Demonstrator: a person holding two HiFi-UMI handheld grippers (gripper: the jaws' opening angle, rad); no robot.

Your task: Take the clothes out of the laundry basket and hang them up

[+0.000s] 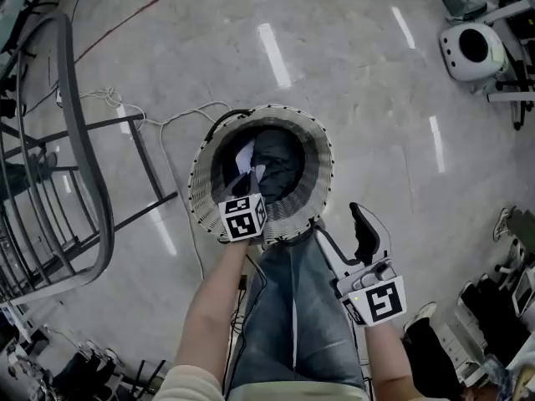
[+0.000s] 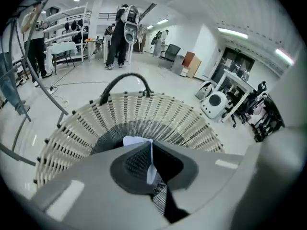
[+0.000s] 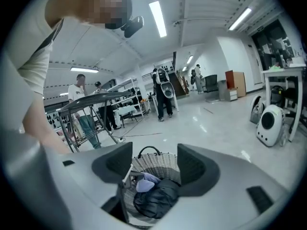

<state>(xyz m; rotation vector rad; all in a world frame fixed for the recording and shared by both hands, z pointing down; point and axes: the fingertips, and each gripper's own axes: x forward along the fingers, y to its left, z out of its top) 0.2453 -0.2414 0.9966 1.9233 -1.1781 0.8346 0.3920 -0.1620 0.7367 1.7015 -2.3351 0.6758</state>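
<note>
Left gripper [image 2: 150, 153] pinches cloth [image 2: 160, 199], plain only in its view; right gripper [image 3: 154, 164] gapes empty.

Bright, even light from long white ceiling strip lamps [image 3: 158, 18]; streak glare on glossy grey floor [image 1: 276, 55]; gripper views fisheye-bent, foreground blurred.

No writing, label, brand or number can be read in any view.

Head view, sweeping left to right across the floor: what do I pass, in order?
Metal drying rack → woven laundry basket with clothes inside → right gripper, jaws apart → white rounded device at the far right.
</note>
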